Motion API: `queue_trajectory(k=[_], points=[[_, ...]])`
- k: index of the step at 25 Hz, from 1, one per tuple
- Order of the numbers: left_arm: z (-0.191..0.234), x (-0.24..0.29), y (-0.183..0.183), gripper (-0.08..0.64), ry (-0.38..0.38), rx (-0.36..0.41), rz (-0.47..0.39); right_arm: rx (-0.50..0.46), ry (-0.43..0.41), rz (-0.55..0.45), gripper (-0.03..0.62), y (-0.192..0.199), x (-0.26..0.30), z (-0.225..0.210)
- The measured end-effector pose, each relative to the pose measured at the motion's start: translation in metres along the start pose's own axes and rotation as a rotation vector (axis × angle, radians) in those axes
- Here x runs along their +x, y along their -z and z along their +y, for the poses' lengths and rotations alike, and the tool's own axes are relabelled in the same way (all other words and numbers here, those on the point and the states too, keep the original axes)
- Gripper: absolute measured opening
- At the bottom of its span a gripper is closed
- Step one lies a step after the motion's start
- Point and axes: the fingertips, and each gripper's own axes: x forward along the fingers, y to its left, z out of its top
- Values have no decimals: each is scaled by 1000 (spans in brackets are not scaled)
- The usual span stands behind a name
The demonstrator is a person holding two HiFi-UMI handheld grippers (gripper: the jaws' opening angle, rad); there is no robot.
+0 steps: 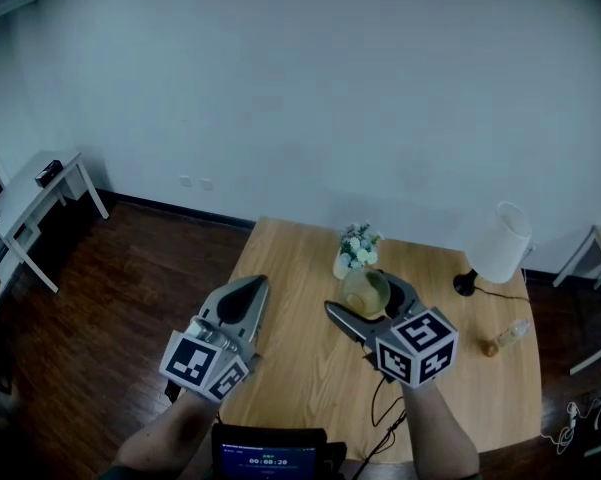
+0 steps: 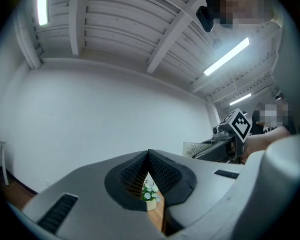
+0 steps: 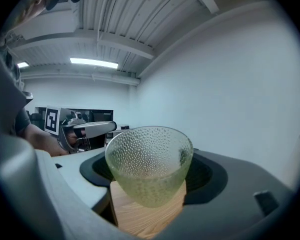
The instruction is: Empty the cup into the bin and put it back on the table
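A dimpled, clear glass cup (image 1: 364, 292) hangs upright above the wooden table (image 1: 290, 368), and my right gripper (image 1: 369, 297) is shut on it. In the right gripper view the cup (image 3: 149, 161) fills the gap between the two jaws, its lower part tinted yellow-green; I cannot tell whether anything is in it. My left gripper (image 1: 248, 288) is raised at the left, over the table's left edge, shut with nothing in it. In the left gripper view its jaws meet at the tip (image 2: 149, 153), and the right gripper with the cup (image 2: 195, 148) shows at the right. No bin is in any view.
On the table stand a small vase of white flowers (image 1: 355, 251) just beyond the cup, a white lamp (image 1: 500, 243) at the right and a bottle (image 1: 507, 336) lying near the right edge. A cable (image 1: 385, 408) and a dark screen (image 1: 268, 456) are near me. A white side table (image 1: 40, 193) stands far left.
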Motion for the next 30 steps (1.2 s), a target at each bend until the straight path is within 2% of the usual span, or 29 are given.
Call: queue_trajectory(k=[5,11,18,24,30], points=[[2,-19,-10,-9,-46,68,-15,-13,-66,-2,397,-2,7,17],[21,-60,-33,-9,-162,146,-57,-33,-156,-14,397,-8,24,50],[43,-125,-74,-9,-294,257,-181,-85,-269,-45,397,-31,45,104],[60,-171,-91,-9,-362,312,-220,-121,-335,-40,397,-42,61,144],[75,-225,-124,-9,-427,413,-301,-168,-389,-48,397,-59,76,189]])
